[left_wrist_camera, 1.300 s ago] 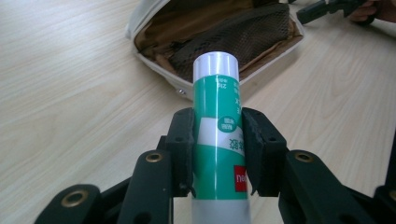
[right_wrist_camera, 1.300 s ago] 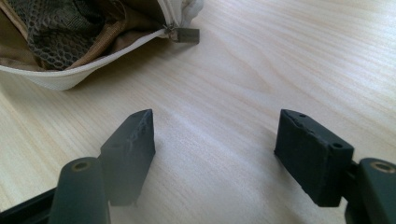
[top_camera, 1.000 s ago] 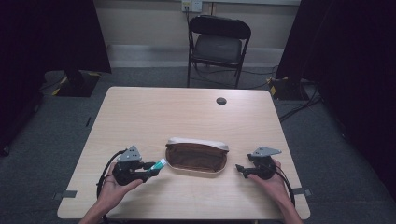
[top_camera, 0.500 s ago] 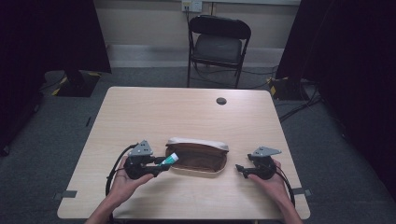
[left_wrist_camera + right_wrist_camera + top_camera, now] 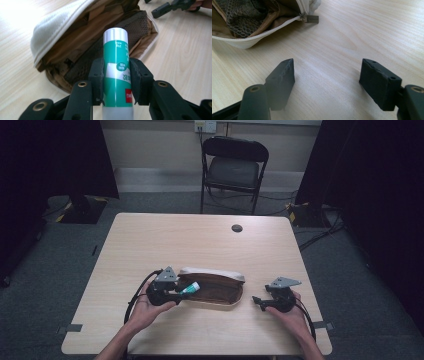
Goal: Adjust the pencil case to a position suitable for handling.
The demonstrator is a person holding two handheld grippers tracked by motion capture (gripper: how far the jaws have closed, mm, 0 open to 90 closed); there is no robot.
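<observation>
1. The left gripper (image 5: 176,293) has its fingers (image 5: 97,75) squeezed tight on a green glue stick (image 5: 117,67).
2. The right gripper (image 5: 259,301) rests on the wooden surface (image 5: 200,240), and its fingers (image 5: 282,77) are wide apart with nothing between them.
3. The glue stick's silver tip points into the open brown pouch (image 5: 215,287), which lies between the two grippers.
4. Past the surface stands a black folding chair (image 5: 232,167).

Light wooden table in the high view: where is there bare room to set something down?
The light wooden table is bare across its far half, apart from the small black grommet. The near strip is crowded: left gripper holding a green glue stick, open tan fabric pouch, right gripper.
</observation>
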